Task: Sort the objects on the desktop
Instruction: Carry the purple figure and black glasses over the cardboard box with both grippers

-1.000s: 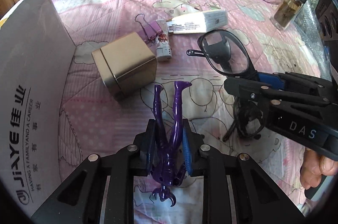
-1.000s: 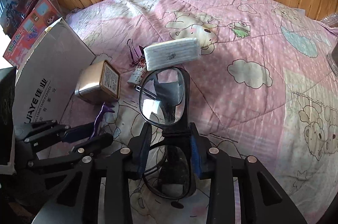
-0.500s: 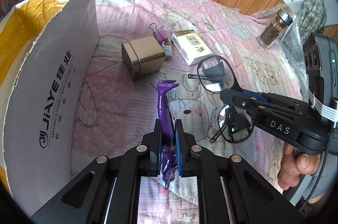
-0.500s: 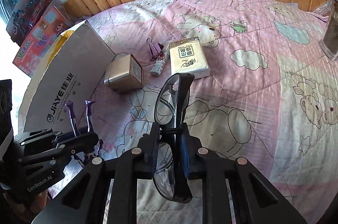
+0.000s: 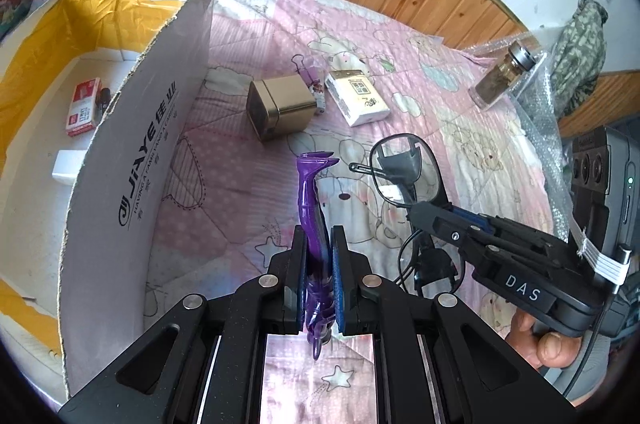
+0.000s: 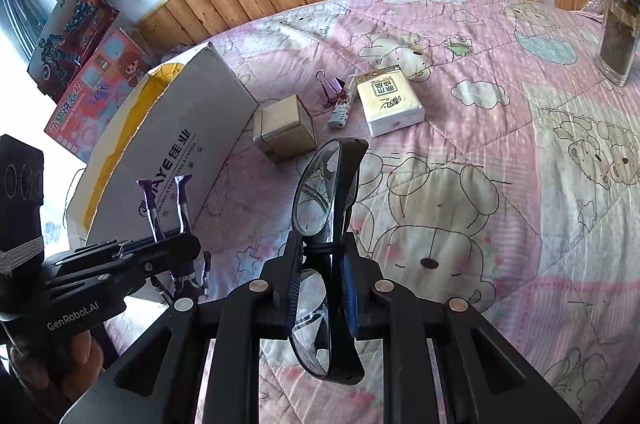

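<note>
A purple toy figure (image 5: 310,191) sticks out legs-first from my left gripper (image 5: 318,236), which is shut on its body above the pink quilt. In the right wrist view the same figure (image 6: 182,195) hangs at the lower left, next to the box, in my left gripper (image 6: 188,244). My right gripper (image 6: 322,240) is shut on the bridge of black-framed glasses (image 6: 320,183), held edge-on with one lens ahead of the fingers. From the left wrist, the glasses (image 5: 404,167) and right gripper (image 5: 420,216) are at the right.
An open cardboard box (image 5: 160,127) with a yellow lining stands at the left and holds a red-white packet (image 5: 84,105). On the quilt lie a gold tin (image 6: 284,131), a tissue pack (image 6: 390,99), a purple binder clip (image 6: 330,89) and a small tube (image 6: 342,109). A glass jar (image 6: 620,31) stands far right.
Both grippers have closed tight on their objects and lifted them off the quilt. The left one has swung toward the box, whose inside now shows.
</note>
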`<state>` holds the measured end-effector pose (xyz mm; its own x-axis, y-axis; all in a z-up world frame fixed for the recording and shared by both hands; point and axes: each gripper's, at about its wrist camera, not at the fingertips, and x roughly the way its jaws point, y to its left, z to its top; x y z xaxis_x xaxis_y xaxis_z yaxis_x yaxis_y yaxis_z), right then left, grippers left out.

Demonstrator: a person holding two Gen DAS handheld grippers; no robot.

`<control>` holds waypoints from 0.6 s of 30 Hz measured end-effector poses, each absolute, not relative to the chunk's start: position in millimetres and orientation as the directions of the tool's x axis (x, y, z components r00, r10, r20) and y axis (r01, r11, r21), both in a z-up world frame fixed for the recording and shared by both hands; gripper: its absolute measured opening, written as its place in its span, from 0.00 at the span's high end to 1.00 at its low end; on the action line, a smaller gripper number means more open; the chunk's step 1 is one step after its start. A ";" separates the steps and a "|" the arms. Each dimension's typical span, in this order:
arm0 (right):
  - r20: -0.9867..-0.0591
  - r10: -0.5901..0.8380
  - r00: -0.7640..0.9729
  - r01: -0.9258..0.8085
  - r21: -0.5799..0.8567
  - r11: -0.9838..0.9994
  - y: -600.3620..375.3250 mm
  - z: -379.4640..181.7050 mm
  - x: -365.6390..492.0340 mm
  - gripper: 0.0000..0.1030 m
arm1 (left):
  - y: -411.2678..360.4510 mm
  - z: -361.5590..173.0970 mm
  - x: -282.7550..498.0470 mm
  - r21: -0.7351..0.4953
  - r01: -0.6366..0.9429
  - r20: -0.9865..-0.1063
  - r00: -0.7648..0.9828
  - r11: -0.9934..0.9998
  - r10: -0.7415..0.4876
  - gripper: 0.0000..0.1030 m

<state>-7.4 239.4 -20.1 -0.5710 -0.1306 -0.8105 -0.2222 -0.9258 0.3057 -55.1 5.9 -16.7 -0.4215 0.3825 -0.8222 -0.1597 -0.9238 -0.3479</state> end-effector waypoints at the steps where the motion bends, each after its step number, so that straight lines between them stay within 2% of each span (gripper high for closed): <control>1: -0.808 -0.127 -0.575 -0.219 0.302 -0.928 235.9 -17.9 -4.6 0.81 | 4.3 -14.7 -52.9 -0.349 -0.159 -0.820 -0.424 -0.923 0.384 0.90; 7: -0.803 -0.085 -0.590 -0.204 0.250 -0.947 214.5 -9.6 13.0 0.81 | 2.1 -3.5 -39.8 -0.337 -0.172 -0.813 -0.444 -0.926 0.378 0.90; 18: -0.788 -0.095 -0.608 -0.186 0.258 -0.948 188.5 -1.1 40.0 0.81 | -1.1 12.0 -18.6 -0.331 -0.199 -0.794 -0.470 -0.923 0.386 0.90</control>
<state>40.0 188.5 -1.1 -0.6082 -0.0952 -0.7881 -0.1860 -0.9481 0.2580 -18.6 -1.1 12.0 -0.4700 0.3858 -0.7939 -0.1988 -0.9226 -0.3306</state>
